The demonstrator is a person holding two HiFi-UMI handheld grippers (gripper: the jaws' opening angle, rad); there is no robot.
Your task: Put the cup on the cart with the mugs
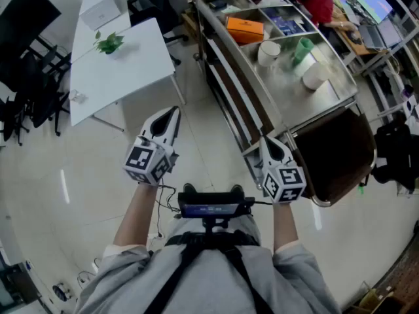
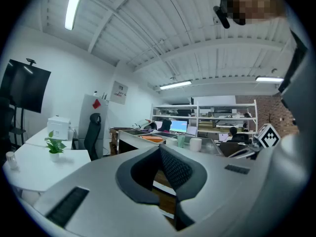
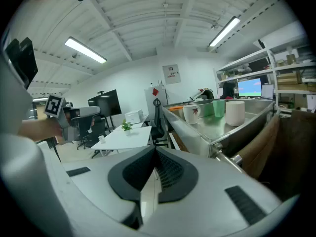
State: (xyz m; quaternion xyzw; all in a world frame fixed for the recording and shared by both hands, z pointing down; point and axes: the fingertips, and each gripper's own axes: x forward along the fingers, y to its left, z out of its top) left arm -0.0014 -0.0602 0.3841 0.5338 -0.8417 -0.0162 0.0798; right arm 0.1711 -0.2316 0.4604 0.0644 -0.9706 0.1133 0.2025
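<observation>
A steel cart (image 1: 288, 90) stands at the upper right of the head view. Its top tray holds a white mug (image 1: 268, 52), a green cup (image 1: 302, 50) and another white mug (image 1: 315, 77). On the near corner of the white table (image 1: 124, 77) at the left sits a small white cup (image 1: 77, 97). My left gripper (image 1: 171, 115) hangs over the floor between table and cart, shut and empty. By the cart's near end my right gripper (image 1: 265, 142) is likewise shut with nothing in it. The right gripper view shows the mugs (image 3: 191, 113) and the small cup (image 3: 101, 138).
A small potted plant (image 1: 110, 42) and a white box (image 1: 101, 8) stand on the table. An orange box (image 1: 245, 29) lies in the cart's far section. A dark brown cover (image 1: 340, 156) hangs at the cart's near end. Black chairs (image 1: 26, 103) stand at the far left.
</observation>
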